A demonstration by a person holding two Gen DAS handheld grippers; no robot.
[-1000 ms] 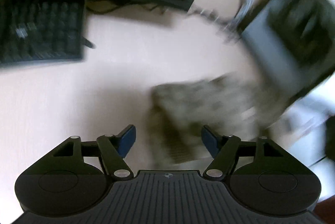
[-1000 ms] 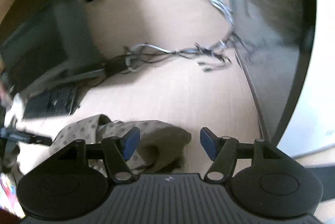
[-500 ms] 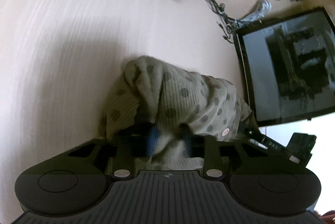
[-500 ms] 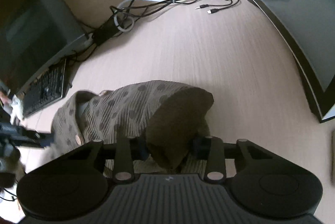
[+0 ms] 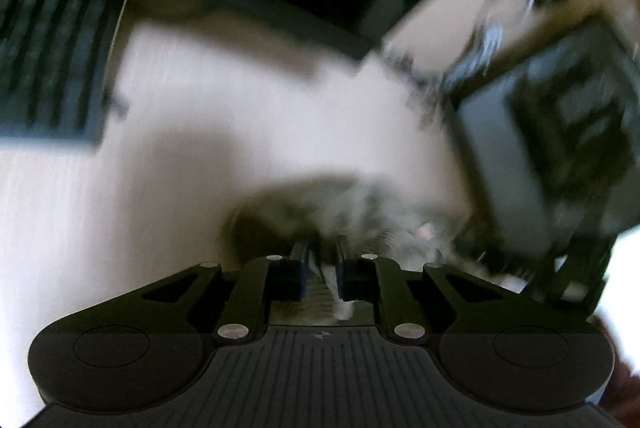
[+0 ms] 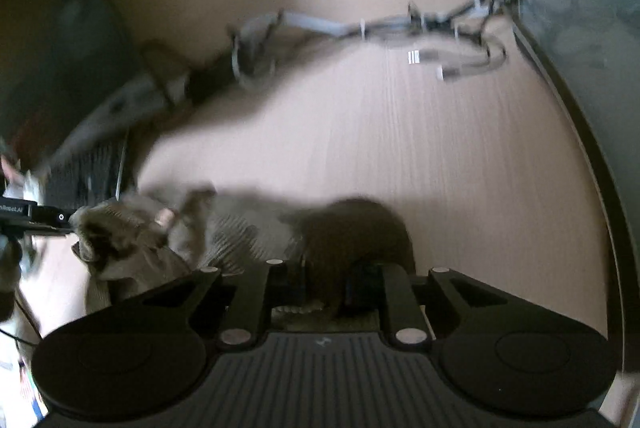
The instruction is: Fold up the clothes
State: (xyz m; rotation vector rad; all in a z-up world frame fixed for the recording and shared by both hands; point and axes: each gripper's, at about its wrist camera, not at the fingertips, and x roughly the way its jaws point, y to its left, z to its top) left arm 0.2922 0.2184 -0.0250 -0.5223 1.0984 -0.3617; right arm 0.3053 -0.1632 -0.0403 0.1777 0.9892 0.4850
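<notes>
A brown, dark-dotted ribbed garment [image 5: 372, 204] lies bunched on the pale wooden desk [image 5: 240, 116], blurred by motion. In the left wrist view my left gripper [image 5: 320, 248] has its jaws closing, nearly together, with a fold of the cloth pinched between the blue pads. The right wrist view shows the same garment [image 6: 240, 224] stretching leftwards. My right gripper [image 6: 330, 268] is closing its jaws on a dark rounded fold at that end. At the far left edge the left gripper's black body [image 6: 36, 216] reaches the garment's other end.
A black keyboard [image 5: 48, 60] lies at the far left of the desk. A dark screen [image 5: 560, 132] stands at the right, and a bundle of cables [image 6: 400, 28] runs across the back. Another dark curved panel [image 6: 580, 8] borders the right side.
Both grippers went from wide open over the garment to nearly shut with cloth between the jaws. Both views have shifted and are now motion-blurred.
</notes>
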